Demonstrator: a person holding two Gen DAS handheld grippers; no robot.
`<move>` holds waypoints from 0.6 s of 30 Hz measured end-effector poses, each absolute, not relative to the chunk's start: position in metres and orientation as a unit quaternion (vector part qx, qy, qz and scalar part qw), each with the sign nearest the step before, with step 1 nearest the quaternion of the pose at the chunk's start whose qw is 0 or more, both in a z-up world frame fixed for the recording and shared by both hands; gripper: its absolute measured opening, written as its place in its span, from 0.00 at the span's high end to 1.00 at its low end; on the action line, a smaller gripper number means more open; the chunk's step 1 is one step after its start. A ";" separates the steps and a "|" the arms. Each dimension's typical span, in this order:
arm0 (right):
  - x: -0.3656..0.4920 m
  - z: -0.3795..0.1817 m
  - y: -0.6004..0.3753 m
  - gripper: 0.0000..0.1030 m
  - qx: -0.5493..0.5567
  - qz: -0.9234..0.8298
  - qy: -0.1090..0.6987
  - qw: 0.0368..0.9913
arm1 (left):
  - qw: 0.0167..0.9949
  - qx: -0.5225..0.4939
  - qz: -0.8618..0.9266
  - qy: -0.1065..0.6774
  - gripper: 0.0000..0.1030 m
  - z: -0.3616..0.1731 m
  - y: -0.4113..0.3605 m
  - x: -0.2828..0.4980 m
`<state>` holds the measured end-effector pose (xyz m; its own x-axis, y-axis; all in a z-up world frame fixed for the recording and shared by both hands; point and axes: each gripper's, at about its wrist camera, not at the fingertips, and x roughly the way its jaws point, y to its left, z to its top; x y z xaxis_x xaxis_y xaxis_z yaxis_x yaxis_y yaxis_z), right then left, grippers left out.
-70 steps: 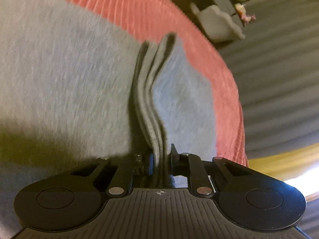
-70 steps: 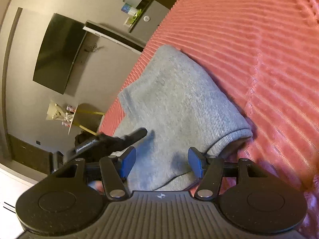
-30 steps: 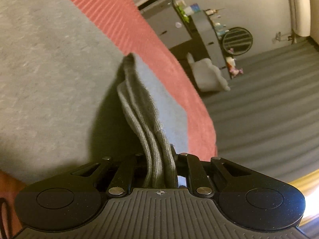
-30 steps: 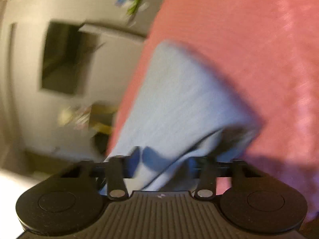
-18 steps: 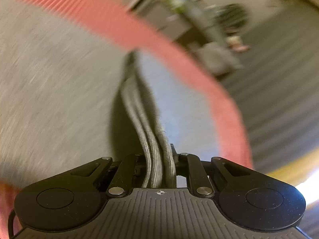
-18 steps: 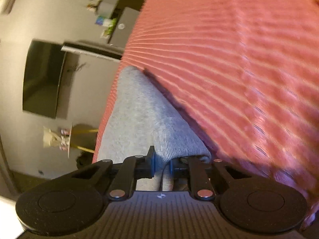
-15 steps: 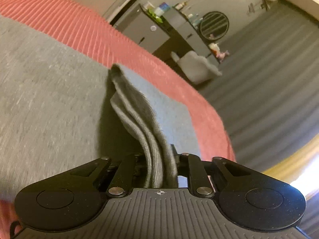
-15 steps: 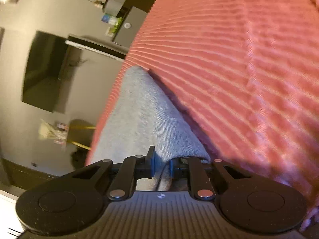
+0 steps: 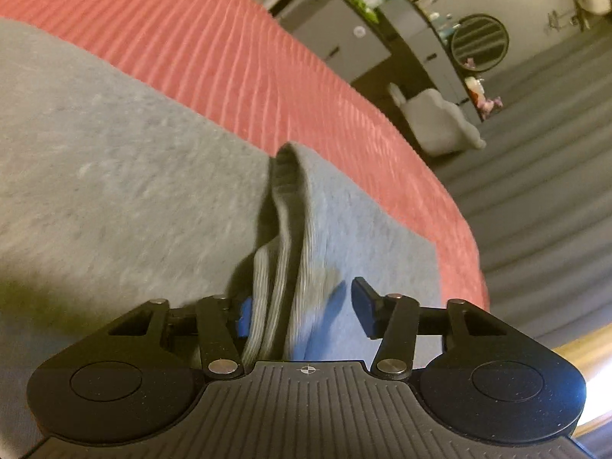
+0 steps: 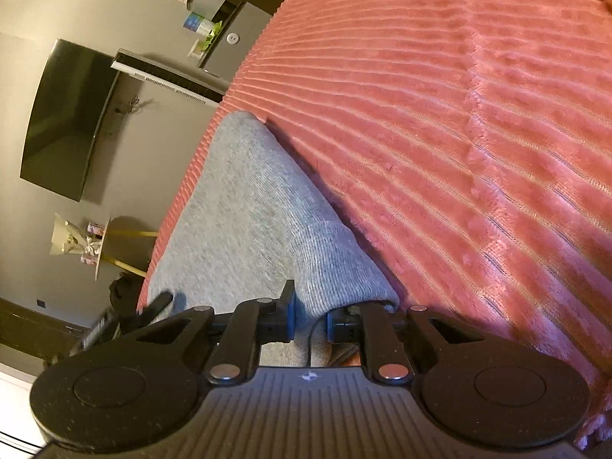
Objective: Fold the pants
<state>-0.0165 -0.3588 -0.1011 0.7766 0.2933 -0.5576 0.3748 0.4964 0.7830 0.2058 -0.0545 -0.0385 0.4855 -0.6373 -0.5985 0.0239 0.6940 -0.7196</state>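
Note:
Grey sweatpants lie folded on a pink ribbed bedspread. In the left wrist view my left gripper is open; the stacked ribbed cuffs stand between its blue pads, leaning on the left pad and apart from the right one. In the right wrist view the pants run along the bed's edge. My right gripper is shut on the grey ribbed cuff edge of the pants.
The bed's edge drops to a grey striped floor on the right. A dark cabinet, a white soft item and a round fan stand beyond. A wall TV and a small side table show in the right wrist view.
My left gripper has opened and let go of the stacked cuffs. My right gripper, open 2.3 s ago, closed on the cuff edge and stays shut on it.

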 end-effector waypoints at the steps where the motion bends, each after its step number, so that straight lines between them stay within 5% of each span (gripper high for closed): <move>1: -0.017 -0.101 -0.359 0.87 0.502 -0.025 0.333 0.798 | 0.790 -0.338 -0.205 0.468 0.76 -0.039 -0.055 0.212; 9: -0.016 -0.105 -0.361 0.86 0.514 -0.006 0.327 0.793 | 0.910 -0.167 -0.222 0.309 0.79 0.015 -0.056 0.145; 13: -0.012 -0.103 -0.355 0.86 0.493 -0.004 0.339 0.801 | 0.916 -0.089 -0.122 0.372 0.63 -0.015 -0.065 0.148; 16: -0.013 -0.101 -0.353 0.86 0.483 -0.007 0.341 0.806 | 0.901 -0.120 -0.146 0.391 0.39 -0.016 -0.059 0.134; 18: -0.014 -0.101 -0.355 0.86 0.488 -0.007 0.341 0.803 | 0.884 -0.159 -0.170 0.405 0.35 -0.017 -0.056 0.127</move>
